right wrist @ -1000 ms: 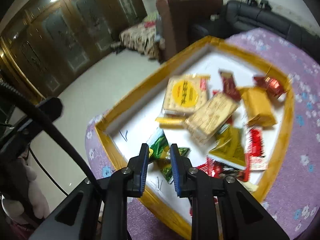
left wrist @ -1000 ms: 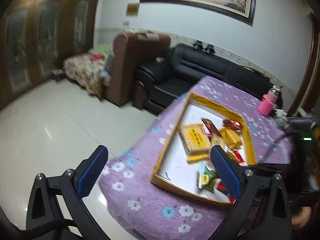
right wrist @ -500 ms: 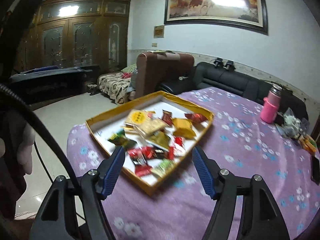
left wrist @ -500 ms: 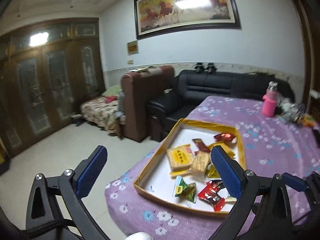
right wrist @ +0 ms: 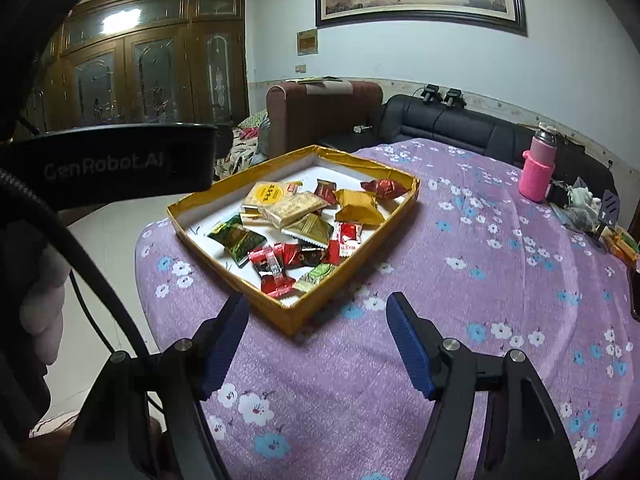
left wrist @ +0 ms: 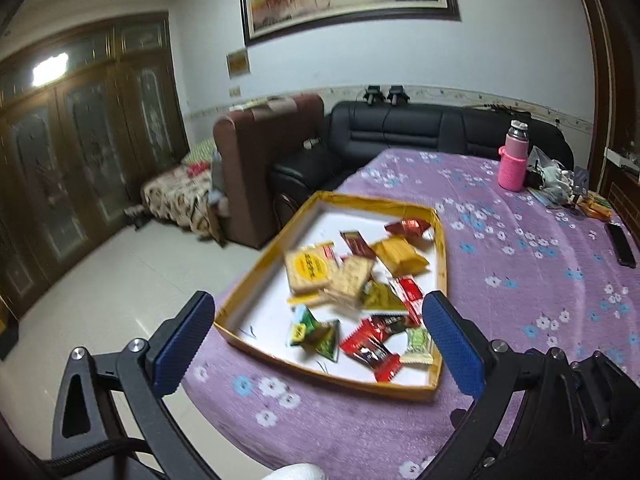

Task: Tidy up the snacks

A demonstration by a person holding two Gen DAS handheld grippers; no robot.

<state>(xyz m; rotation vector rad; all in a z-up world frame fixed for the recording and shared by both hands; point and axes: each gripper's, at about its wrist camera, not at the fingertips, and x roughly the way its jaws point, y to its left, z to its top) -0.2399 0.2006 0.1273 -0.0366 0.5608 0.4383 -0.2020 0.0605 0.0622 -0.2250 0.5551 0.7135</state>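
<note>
I have both grippers off the work. My left gripper (left wrist: 318, 338) stands with its jaws spread wide and nothing between them, held above the near edge of the table (left wrist: 520, 240), which carries a purple flowered cloth. My right gripper (right wrist: 318, 346) is likewise spread wide and empty, hovering over bare cloth just short of the near corner of the tray (right wrist: 294, 320).

The tray (left wrist: 256, 276) is a shallow yellow-rimmed box with a white floor, set at the table's left end. The snacks (right wrist: 304, 224) lie loose inside it, bunched toward the middle and near side: a square yellow cracker pack (left wrist: 308, 270), a tan biscuit pack (left wrist: 350, 280) overlapping it, a gold pillow pack (left wrist: 400, 256), a dark red wrapped sweet (left wrist: 408, 227) at the far corner, green triangular packs (left wrist: 318, 332) and several red wrappers (left wrist: 372, 346) nearest me. Fine print is blurred in the left view.

A pink bottle (right wrist: 538, 170) stands upright well apart, toward the far right of the table, beside some clutter I cannot identify.
</note>
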